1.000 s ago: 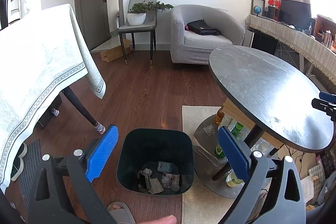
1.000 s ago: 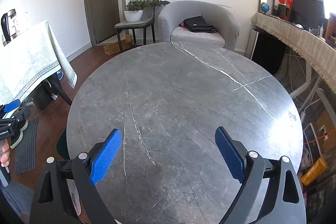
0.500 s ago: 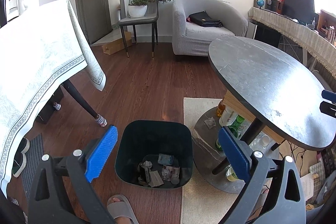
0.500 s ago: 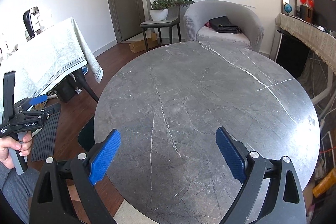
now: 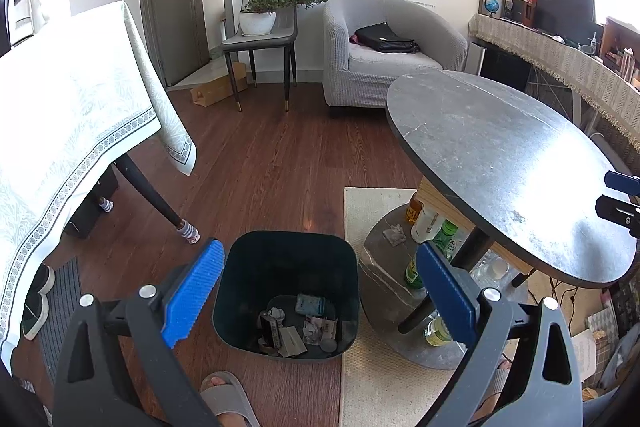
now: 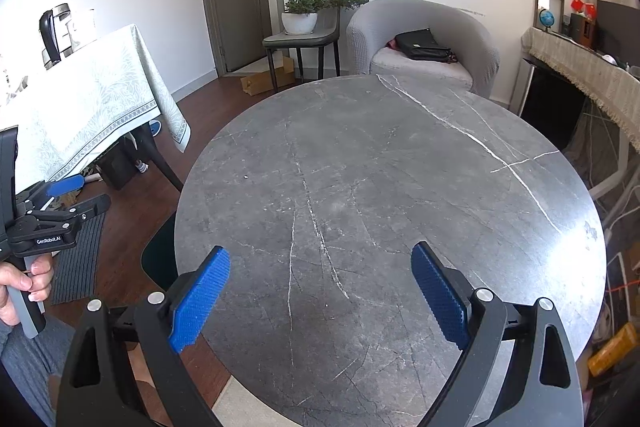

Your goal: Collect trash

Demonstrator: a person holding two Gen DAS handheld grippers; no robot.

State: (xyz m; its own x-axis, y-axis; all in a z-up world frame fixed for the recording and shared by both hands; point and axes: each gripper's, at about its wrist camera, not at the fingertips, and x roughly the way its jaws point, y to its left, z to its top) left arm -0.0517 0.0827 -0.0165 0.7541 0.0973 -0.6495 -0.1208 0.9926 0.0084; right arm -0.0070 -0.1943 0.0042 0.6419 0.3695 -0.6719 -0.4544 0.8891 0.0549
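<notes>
Both grippers, left [image 5: 316, 291] and right [image 6: 320, 295], hold jaws released and empty. Crumpled paper [image 5: 394, 234] under the worktop [image 6: 400, 187] looks light, soft; pinch its middle.

Round grey marble-top table [image 6: 384, 211], bare. Grey upholstered tub armchair [image 5: 384, 51] behind it, black leather bag [image 5: 384, 39] on the seat. Grey dining chair [image 5: 264, 39] holds a white potted plant [image 5: 260, 15]. Pale patterned tablecloth [image 5: 68, 115] at left. Brown wood floor [image 5: 272, 163].
</notes>
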